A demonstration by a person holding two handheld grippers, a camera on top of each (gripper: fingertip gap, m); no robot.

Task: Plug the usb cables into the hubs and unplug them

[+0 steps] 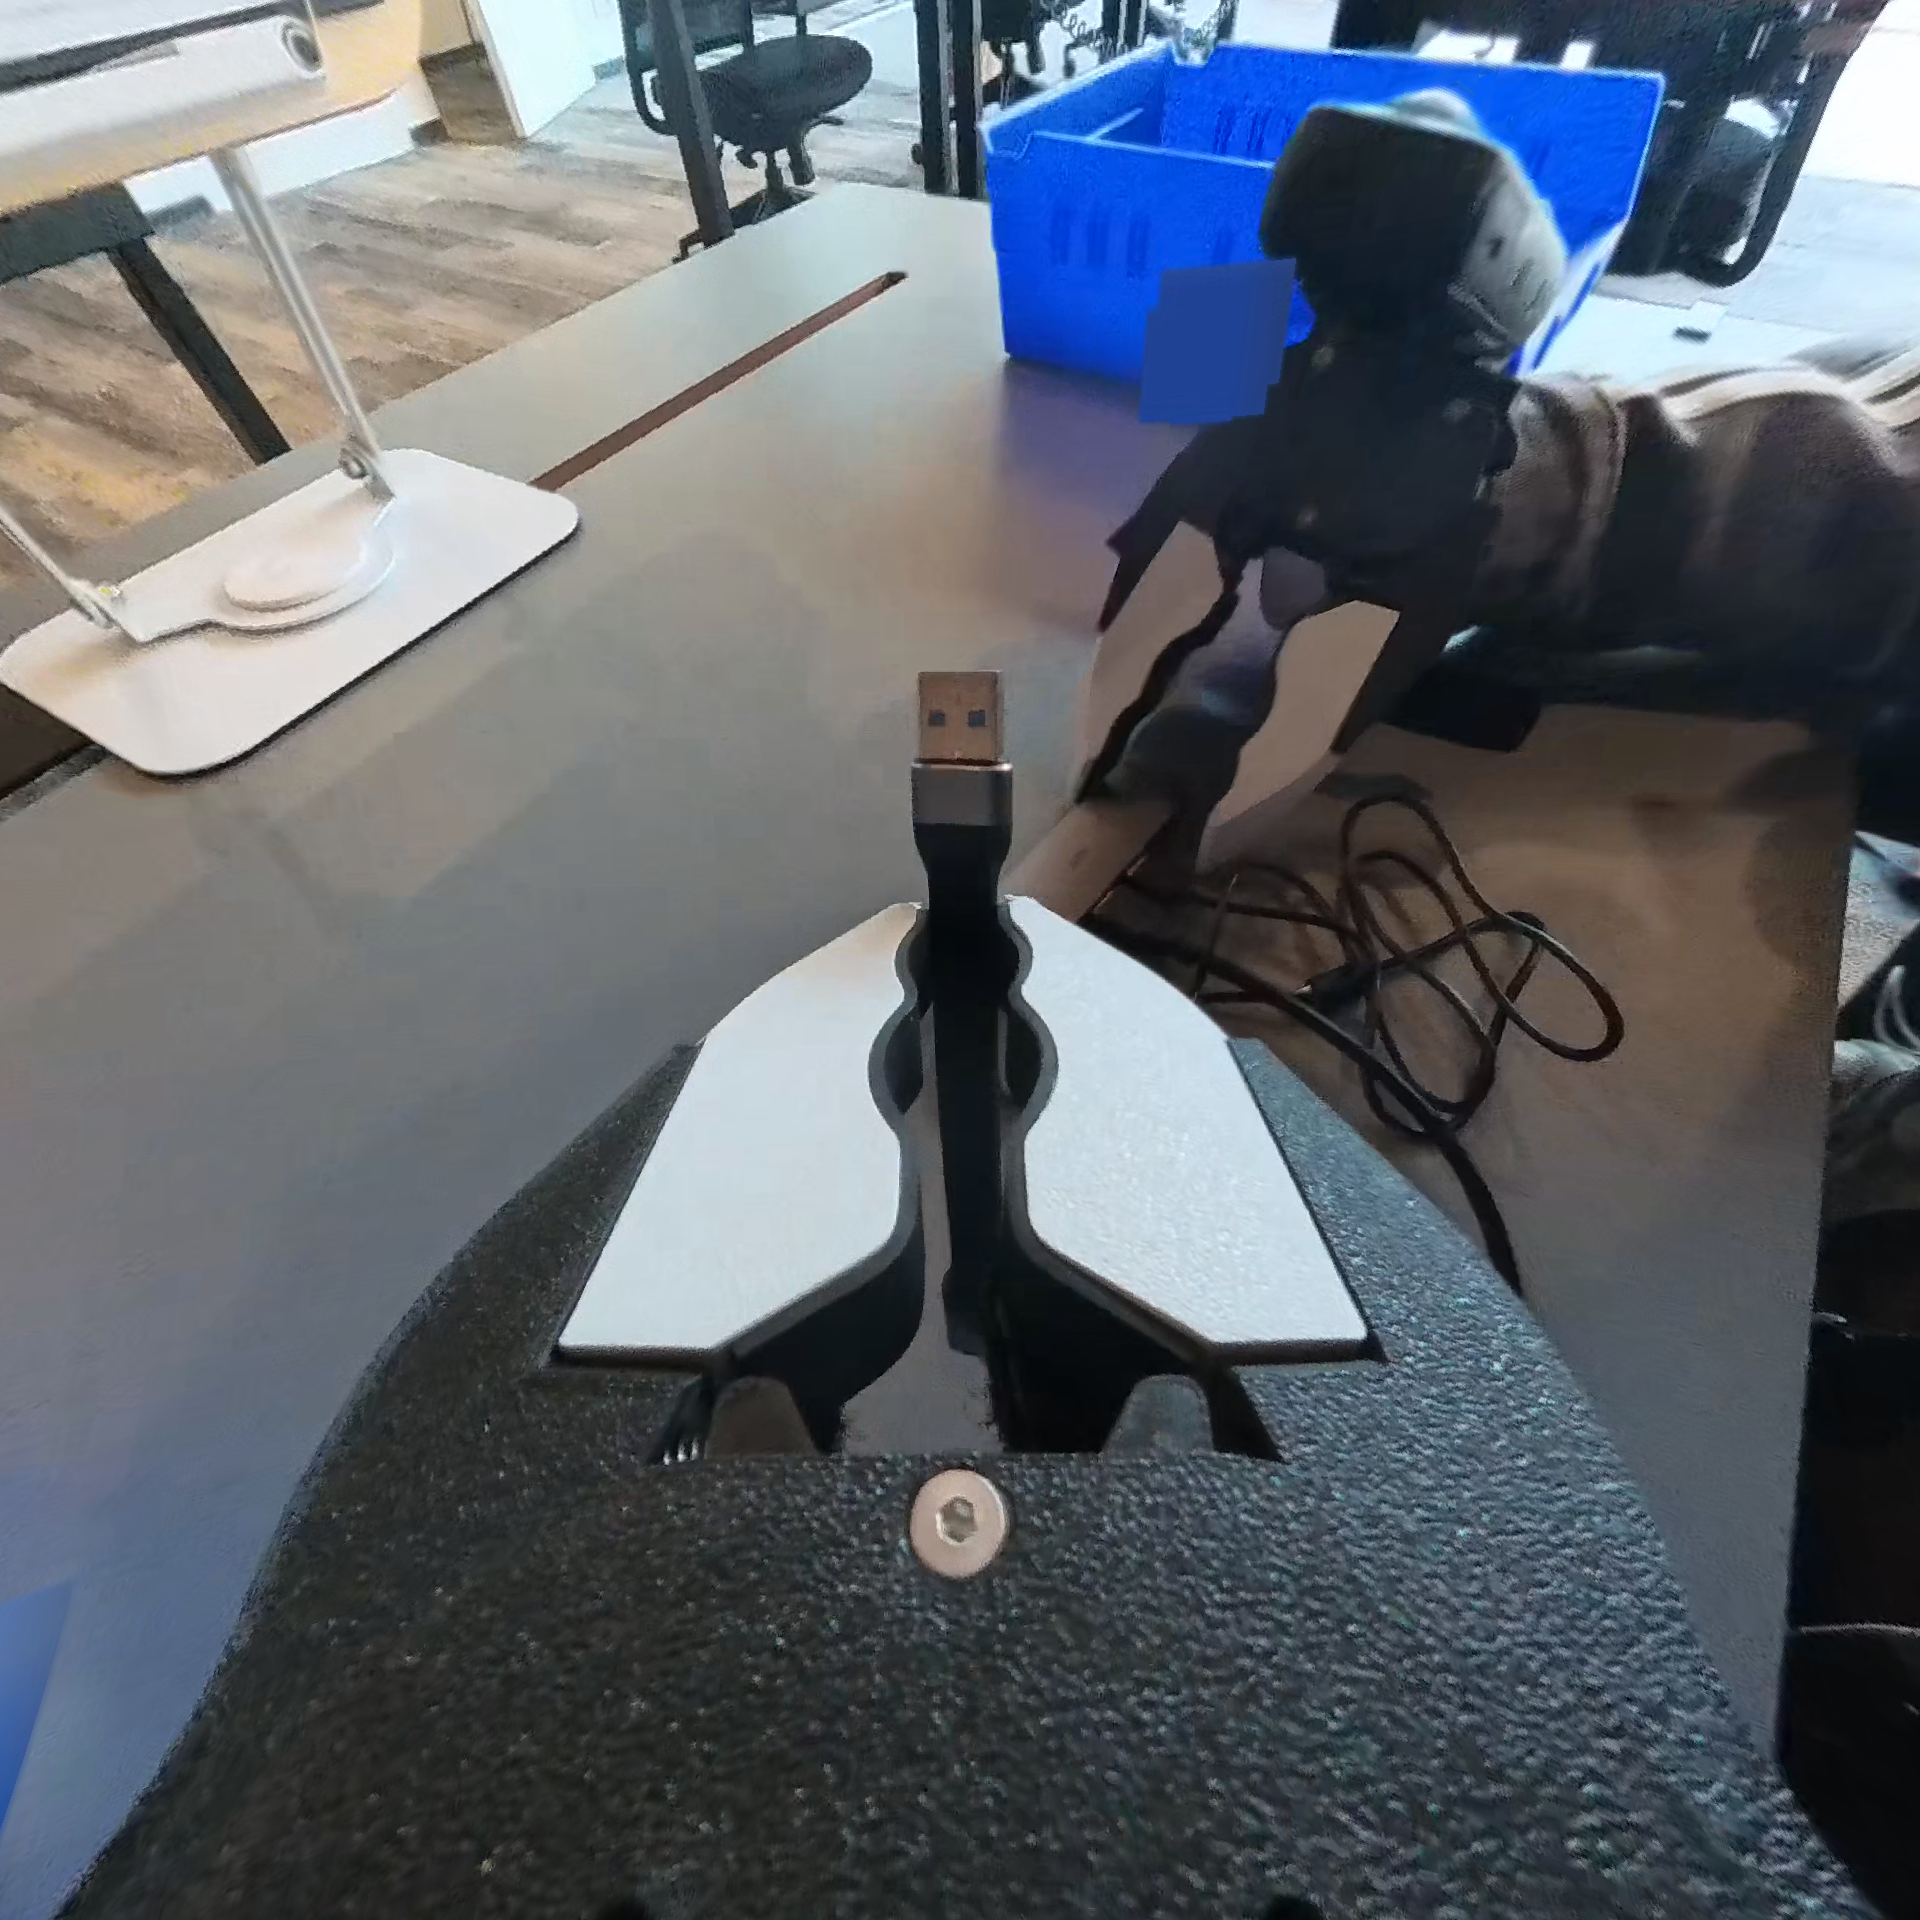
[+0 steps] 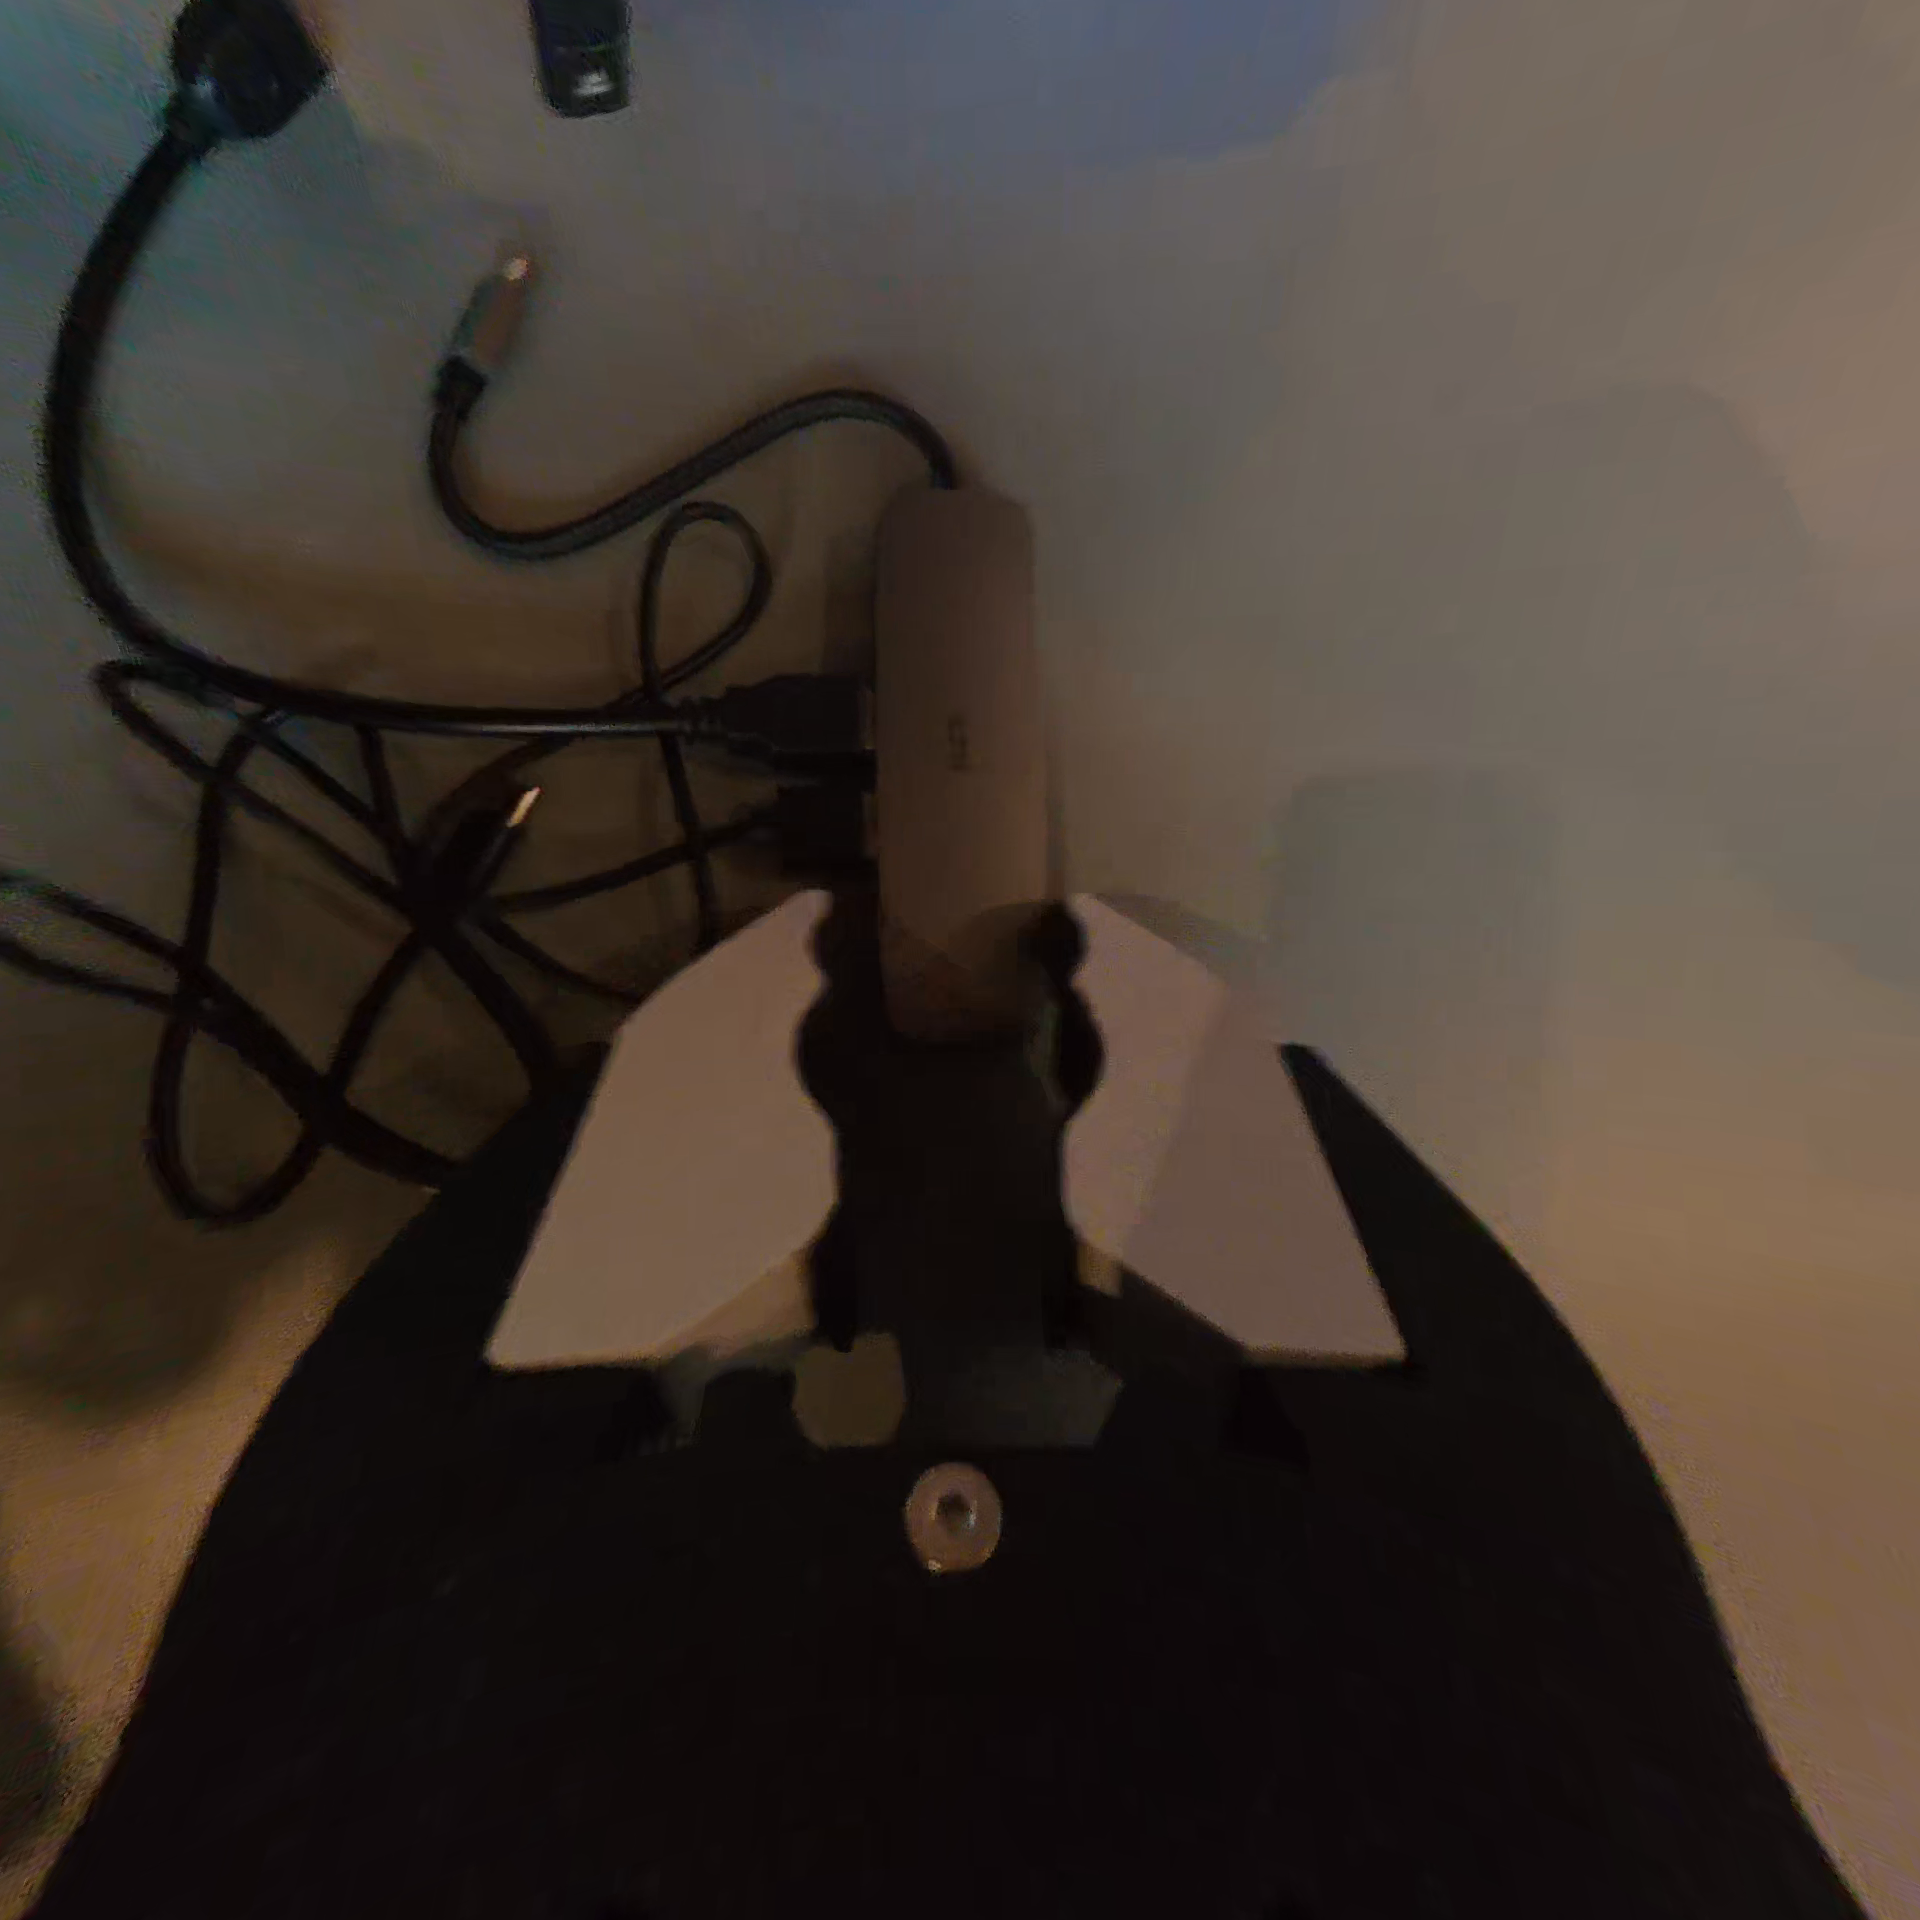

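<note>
Before me, one dark counter (image 1: 520, 935). On it: white stand base (image 1: 301, 613), far left; blue bin (image 1: 1091, 239), far edge; tangle of black cables (image 1: 1455, 987), right; slim beige hub (image 2: 956, 707) beside them.

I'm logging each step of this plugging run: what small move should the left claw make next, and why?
Probably carry the plug right toward the hub. The left claw is shut on its cable with the connector free and pointing ahead, while the right claw is closed on the hub's end. Cables already sit in the hub's side, so aim for a free port there.
</note>
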